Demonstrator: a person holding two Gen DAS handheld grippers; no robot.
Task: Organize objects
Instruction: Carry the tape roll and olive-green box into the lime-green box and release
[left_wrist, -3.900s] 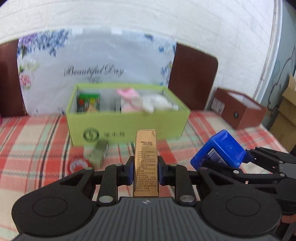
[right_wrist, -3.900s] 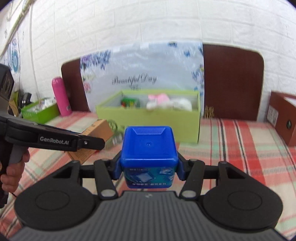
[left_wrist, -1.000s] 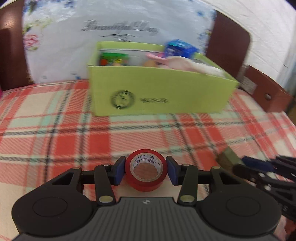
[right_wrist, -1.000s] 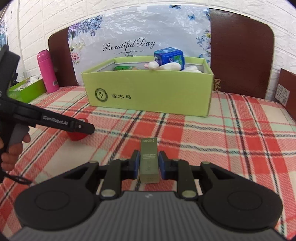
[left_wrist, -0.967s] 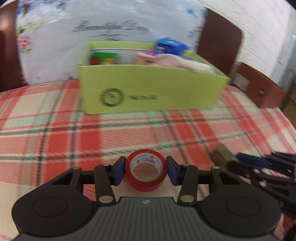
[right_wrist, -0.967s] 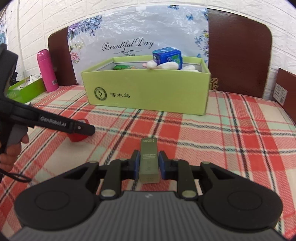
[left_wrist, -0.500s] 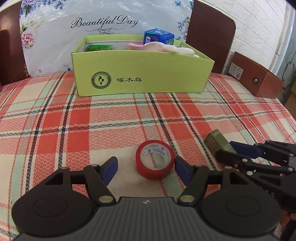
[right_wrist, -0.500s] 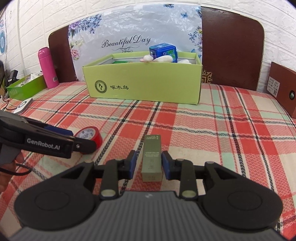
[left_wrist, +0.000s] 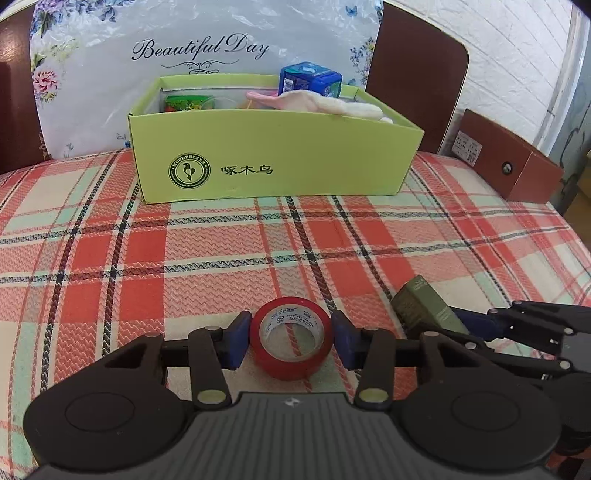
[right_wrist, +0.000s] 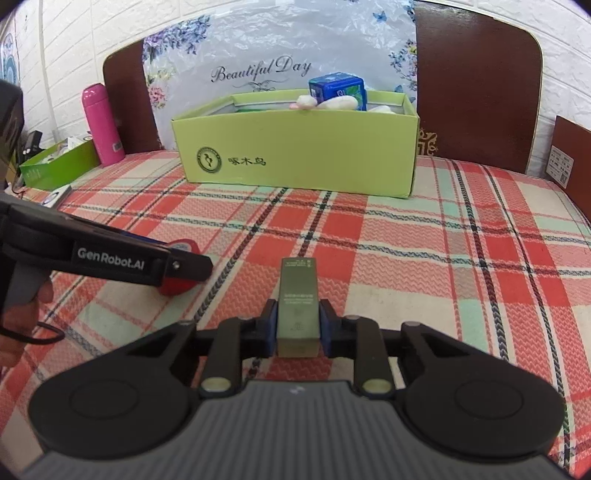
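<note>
Left gripper (left_wrist: 291, 338) pinching red tape roll (left_wrist: 291, 336) across its stiff outer rim, right gripper (right_wrist: 298, 322) clamping light, rigid olive carton (right_wrist: 298, 301) by its long smooth sides, both low over plaid tablecloth (left_wrist: 221, 258), short of green box (left_wrist: 273, 155).

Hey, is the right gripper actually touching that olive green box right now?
Touching. In the right wrist view both blue pads of the right gripper press flush against the sides of the olive green box, with no gap showing.
</note>
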